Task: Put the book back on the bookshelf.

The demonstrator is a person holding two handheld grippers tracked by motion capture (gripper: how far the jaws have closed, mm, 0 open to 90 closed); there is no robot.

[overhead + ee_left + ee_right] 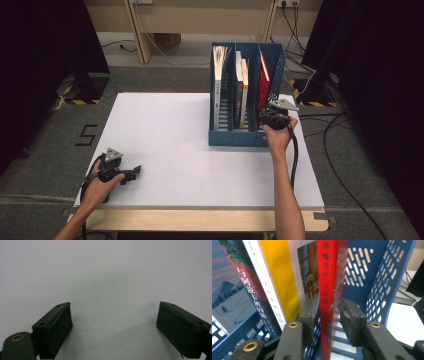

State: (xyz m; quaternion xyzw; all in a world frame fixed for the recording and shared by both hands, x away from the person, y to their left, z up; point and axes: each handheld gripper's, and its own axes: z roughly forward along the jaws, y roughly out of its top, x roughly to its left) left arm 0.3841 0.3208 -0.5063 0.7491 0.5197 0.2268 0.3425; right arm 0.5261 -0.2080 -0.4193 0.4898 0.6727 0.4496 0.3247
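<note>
A thin red book point(263, 80) stands upright in the right compartment of a blue file rack point(235, 137). In the right gripper view the red book point(329, 290) sits between the jaws of my right gripper point(328, 306); the pads stand slightly off its covers, so the gripper is open. From above, my right gripper point(272, 116) is at the rack's front right corner. My left gripper point(134, 172) rests low at the table's front left, and in its own view the left gripper point(115, 317) is open with nothing between its jaws over the white table point(105, 270).
The rack's left compartment holds one book point(218, 85), and the middle one holds others point(241, 87), among them a yellow-spined book point(279, 277). The perforated rack wall point(384, 277) is close to the red book's right. Cables lie on the floor to the right point(340, 165).
</note>
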